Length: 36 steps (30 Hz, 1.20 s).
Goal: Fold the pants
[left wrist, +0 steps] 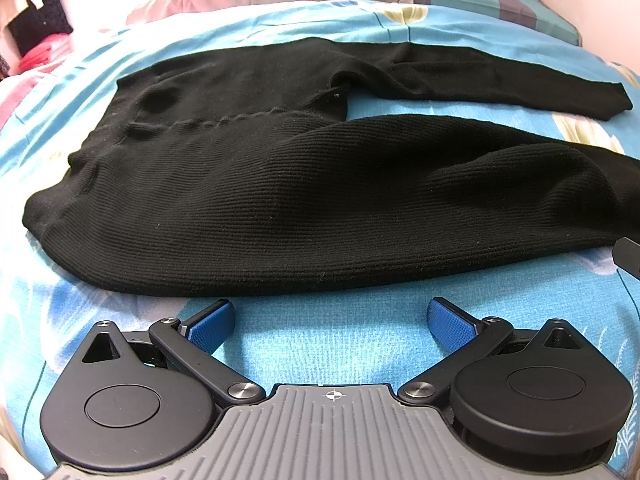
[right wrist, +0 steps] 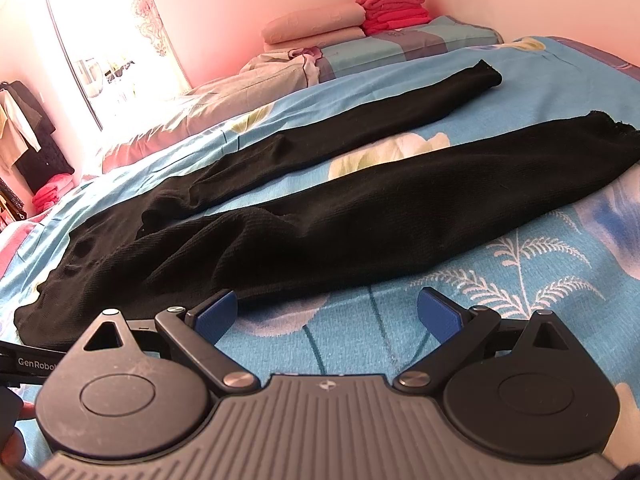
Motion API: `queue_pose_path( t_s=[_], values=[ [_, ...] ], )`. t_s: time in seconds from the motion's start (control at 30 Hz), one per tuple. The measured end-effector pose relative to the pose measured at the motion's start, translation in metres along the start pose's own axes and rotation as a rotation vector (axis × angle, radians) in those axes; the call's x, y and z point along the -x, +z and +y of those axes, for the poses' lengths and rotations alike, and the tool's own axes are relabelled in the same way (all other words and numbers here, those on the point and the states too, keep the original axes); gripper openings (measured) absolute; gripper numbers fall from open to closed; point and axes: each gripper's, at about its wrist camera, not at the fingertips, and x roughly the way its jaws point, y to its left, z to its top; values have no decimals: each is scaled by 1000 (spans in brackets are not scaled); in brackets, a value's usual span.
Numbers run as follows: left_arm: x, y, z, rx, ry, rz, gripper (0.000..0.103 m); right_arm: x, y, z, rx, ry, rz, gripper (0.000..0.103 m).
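Note:
Black ribbed knit pants [left wrist: 248, 200] lie spread flat on the blue flowered bedsheet [left wrist: 332, 344], waistband to the left, both legs running off to the right. In the right wrist view the same pants [right wrist: 320, 232] stretch away, the two legs apart with their cuffs at the far right. My left gripper [left wrist: 331, 322] is open, just short of the near edge of the pants, with nothing between its blue pads. My right gripper [right wrist: 327, 316] is also open, close to the near leg's edge, its left pad almost at the cloth.
Pillows [right wrist: 316, 26] and a stack of red folded cloth [right wrist: 392, 2] sit at the head of the bed against the pink wall. A pale quilt [right wrist: 248, 84] lies along the far side. Dark clothes [right wrist: 28, 132] hang at the left. Part of the other gripper [right wrist: 28, 364] shows at lower left.

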Motion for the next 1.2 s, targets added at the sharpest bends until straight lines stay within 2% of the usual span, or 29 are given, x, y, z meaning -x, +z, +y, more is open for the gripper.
queue_pose_path(
  t_s=[0.23, 0.4, 0.53, 0.57, 0.63, 0.67, 0.77, 0.83, 0.9, 0.97, 1.0, 1.13, 1.17, 1.2],
  values=[
    [-1, 0, -1, 4, 0, 4, 103, 0, 1, -1, -2, 5, 2, 98],
    [1, 2, 2, -2, -26, 21, 103, 0, 2, -5, -9, 20, 3, 98],
    [13, 1, 11, 13, -91, 50, 103, 3, 5, -11, -26, 42, 8, 96],
    [20, 0, 14, 17, -120, 51, 103, 5, 6, -16, -34, 49, 10, 92],
    [32, 0, 19, 9, -173, 29, 103, 10, 11, -29, -62, 47, 7, 87],
    [39, 1, 22, -1, -175, 2, 103, 13, 15, -38, -78, 34, -6, 86],
    [48, 12, 29, -21, -146, -96, 103, 20, 27, -69, -138, -68, -57, 83],
    [45, 23, 34, 6, -115, -139, 103, 18, 37, -93, -201, -155, -79, 77],
    [35, 33, 38, 20, -106, -185, 103, 13, 45, -110, -256, -214, -103, 62],
    [14, 47, 40, 36, -59, -180, 103, 4, 53, -119, -300, -233, -145, 58],
    [3, 51, 40, 46, -45, -165, 103, -1, 57, -119, -313, -240, -157, 60],
    [-41, 59, 45, 87, -46, -35, 103, -21, 67, -118, -276, -226, -190, 67],
    [-42, 57, 41, 75, -38, -59, 103, -22, 67, -118, -261, -227, -196, 63],
    [-42, 57, 37, 64, -22, -62, 103, -21, 67, -119, -250, -237, -201, 45]
  ],
)
